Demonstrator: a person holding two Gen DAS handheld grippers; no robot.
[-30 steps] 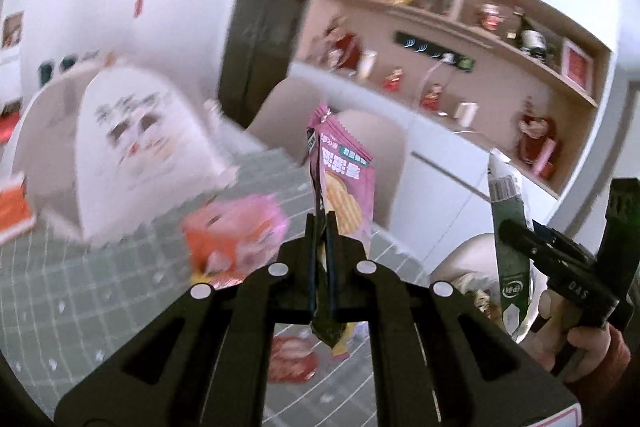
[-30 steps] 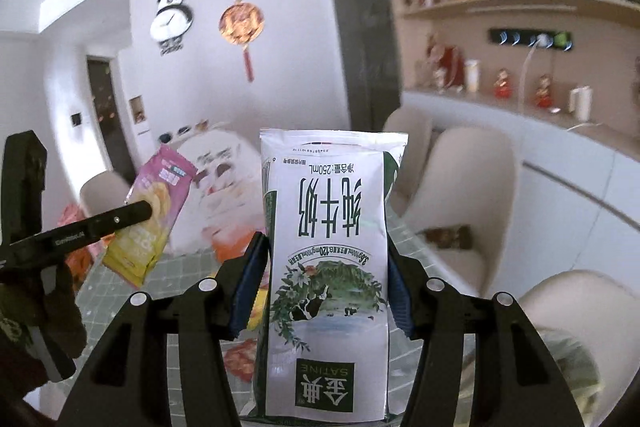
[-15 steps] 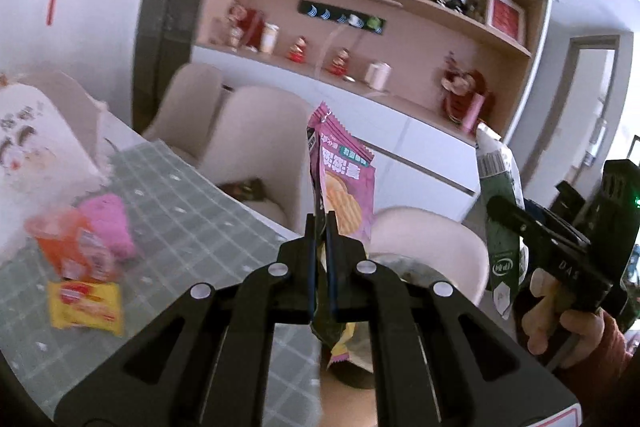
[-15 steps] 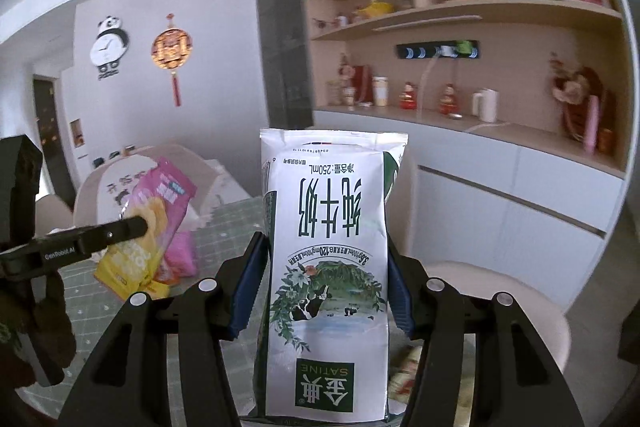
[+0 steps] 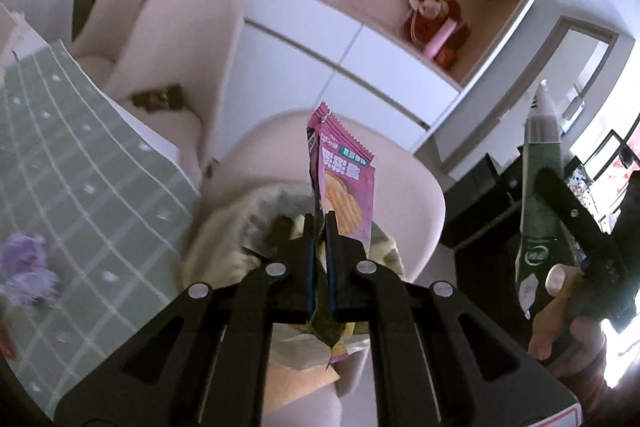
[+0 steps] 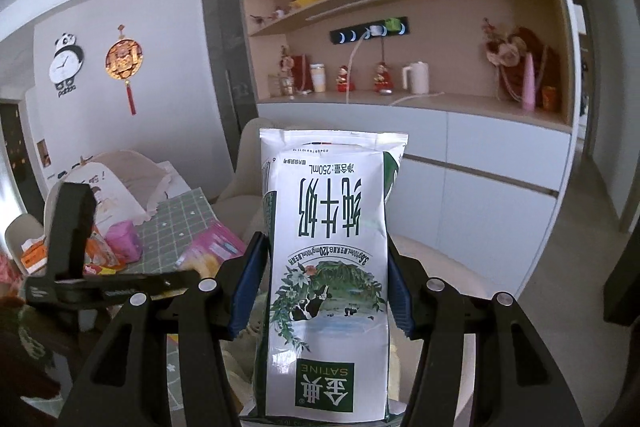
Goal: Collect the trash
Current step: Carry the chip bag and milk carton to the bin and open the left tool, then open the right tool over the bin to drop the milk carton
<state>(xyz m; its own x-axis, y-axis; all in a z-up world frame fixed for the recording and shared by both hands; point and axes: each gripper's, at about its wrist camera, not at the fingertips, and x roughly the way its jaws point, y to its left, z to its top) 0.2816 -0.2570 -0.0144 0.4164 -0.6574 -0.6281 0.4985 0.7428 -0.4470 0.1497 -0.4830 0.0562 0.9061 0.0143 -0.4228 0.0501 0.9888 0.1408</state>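
My left gripper [image 5: 319, 227] is clamped on a pink biscuit wrapper [image 5: 342, 183]; beside it, my right gripper [image 6: 320, 287] grips an upside-down milk pouch [image 6: 328, 247].

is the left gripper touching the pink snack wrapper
Touching. The left wrist view shows the left gripper with both jaws closed flat against the pink snack wrapper, which stands pinched between them with no gap.
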